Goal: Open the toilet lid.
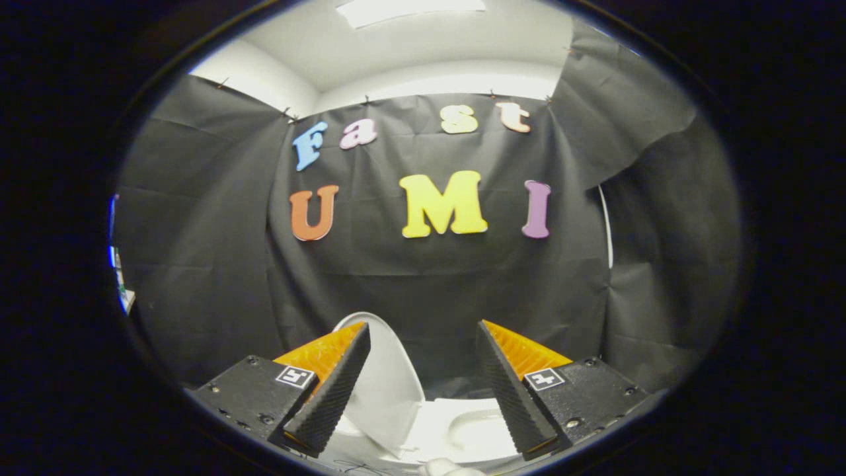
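The white toilet lid (386, 383) stands raised and tilted, just ahead of the claw (423, 380), nearer its left finger. The claw's fingers gape wide, gripping nothing; toilet seat (472, 430) lies beyond.

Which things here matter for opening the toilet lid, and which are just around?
Job: toilet lid, raised between the fingers; toilet seat below; gripper, open, holding nothing.
Around: black cloth wall; ceiling light.

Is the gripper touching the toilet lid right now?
Cannot tell. In the gripper view the open gripper frames the raised toilet lid, whose edge overlaps one finger.
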`<state>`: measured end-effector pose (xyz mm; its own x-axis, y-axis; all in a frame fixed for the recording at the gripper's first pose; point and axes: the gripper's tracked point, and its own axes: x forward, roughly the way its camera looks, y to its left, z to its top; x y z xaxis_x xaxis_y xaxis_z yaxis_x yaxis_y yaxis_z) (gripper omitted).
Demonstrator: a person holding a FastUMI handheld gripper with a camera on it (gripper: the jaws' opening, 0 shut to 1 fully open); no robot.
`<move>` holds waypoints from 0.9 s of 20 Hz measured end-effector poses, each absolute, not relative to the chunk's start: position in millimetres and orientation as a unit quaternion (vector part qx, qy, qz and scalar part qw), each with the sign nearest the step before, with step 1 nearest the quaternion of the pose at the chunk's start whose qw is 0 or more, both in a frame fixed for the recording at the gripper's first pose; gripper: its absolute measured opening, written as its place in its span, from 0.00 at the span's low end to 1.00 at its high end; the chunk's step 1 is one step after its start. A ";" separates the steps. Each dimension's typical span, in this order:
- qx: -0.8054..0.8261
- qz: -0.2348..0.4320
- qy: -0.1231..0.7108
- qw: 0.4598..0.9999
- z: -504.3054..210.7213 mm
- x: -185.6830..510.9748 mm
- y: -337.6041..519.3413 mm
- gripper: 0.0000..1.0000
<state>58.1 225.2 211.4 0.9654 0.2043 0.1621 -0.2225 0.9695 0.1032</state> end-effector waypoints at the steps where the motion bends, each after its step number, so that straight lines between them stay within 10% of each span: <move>1: 0.070 0.099 -0.069 0.990 200.0 53.6 205.7 1.00; 18: 0.032 0.011 0.000 0.999 2.3 15.8 49.5 1.00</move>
<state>15.8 49.5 2.3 0.9998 0.0221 0.0000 -0.0220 0.9977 0.0648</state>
